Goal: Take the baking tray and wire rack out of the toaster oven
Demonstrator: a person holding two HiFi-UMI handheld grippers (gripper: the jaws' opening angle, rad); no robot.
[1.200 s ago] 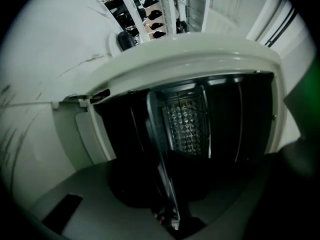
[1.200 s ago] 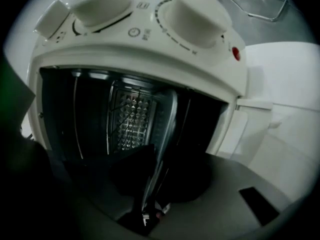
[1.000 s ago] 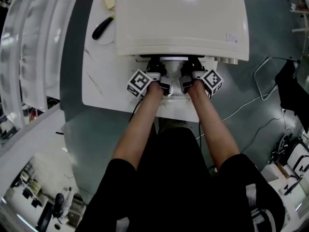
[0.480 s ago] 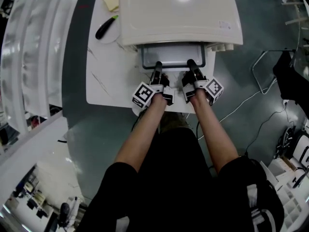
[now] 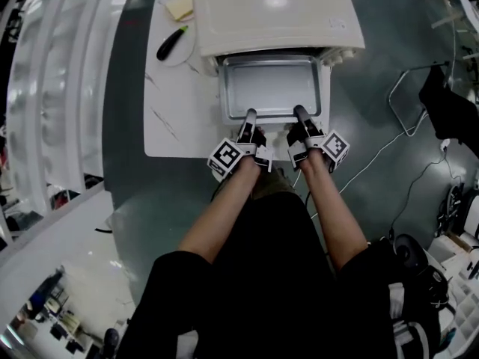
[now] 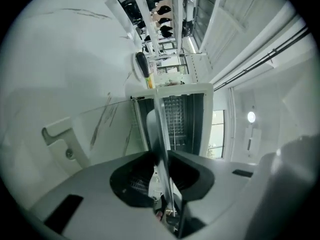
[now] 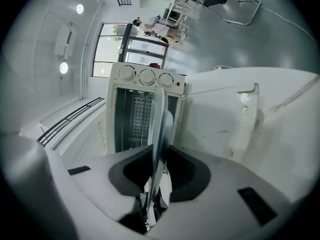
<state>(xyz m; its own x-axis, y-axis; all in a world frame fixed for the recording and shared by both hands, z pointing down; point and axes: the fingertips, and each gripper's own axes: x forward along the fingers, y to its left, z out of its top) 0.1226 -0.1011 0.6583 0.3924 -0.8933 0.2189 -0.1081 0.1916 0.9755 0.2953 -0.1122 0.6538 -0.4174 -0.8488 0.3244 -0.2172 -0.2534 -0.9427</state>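
The silver baking tray sticks most of the way out of the cream toaster oven, level above the white table. My left gripper is shut on the tray's near rim at its left, and my right gripper is shut on the same rim at its right. In the left gripper view the tray runs edge-on between the jaws of the left gripper. The right gripper view shows the tray the same way in the right gripper. A metal grid shows inside the oven cavity.
The oven's open door, with its handle, lies flat under the tray. A black-handled tool and a yellow pad lie on the table left of the oven. Cables cross the floor at the right.
Both grippers have pulled back toward me with the tray, which has slid from hidden inside the oven to mostly out over the table.
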